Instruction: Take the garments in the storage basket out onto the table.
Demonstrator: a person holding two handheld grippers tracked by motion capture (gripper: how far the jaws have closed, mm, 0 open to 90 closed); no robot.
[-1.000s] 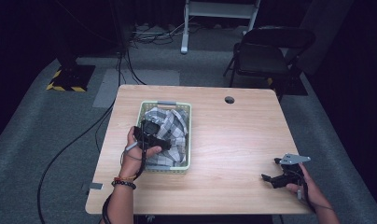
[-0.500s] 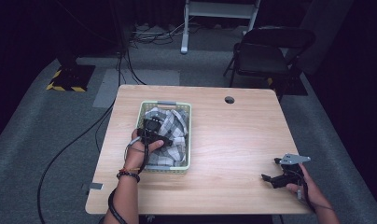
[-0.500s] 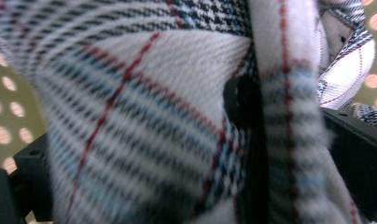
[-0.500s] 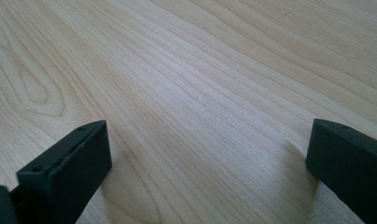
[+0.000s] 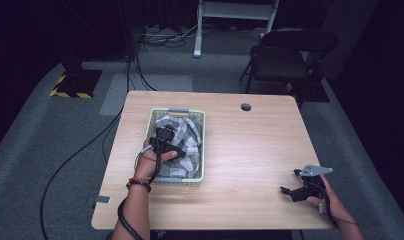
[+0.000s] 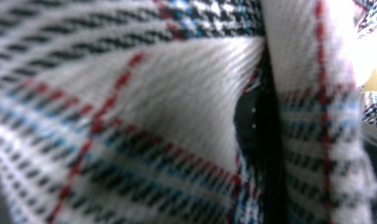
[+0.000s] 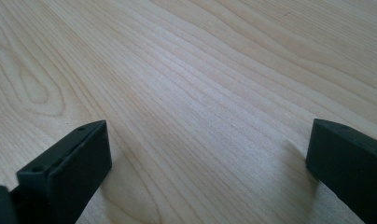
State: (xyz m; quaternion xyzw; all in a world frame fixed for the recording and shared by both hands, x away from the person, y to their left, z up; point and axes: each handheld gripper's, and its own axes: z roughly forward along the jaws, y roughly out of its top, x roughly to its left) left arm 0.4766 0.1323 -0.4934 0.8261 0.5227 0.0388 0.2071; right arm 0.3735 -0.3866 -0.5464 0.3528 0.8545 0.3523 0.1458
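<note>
A wooden table (image 5: 250, 145) seen from above, with a person's forearms entering from the bottom edge. A pale green basket (image 5: 202, 150) sits on the table's left half, holding a crumpled plaid cloth (image 5: 187, 140) in white, black, blue and red. The left gripper (image 5: 162, 136) is pushed down into the cloth at about the basket's centre, the hand (image 5: 155, 152) behind it at 6 o'clock. In the left gripper view, folds of the cloth (image 6: 130, 116) press right up against the camera, with a dark strip between two folds; whether the jaws are apart or together cannot be told. The right gripper (image 5: 290, 191) rests low over the bare table toward 4 o'clock from the basket, well apart from it. In the right gripper view its jaws stand wide apart over the wood grain (image 7: 200, 93), holding nothing.
</note>
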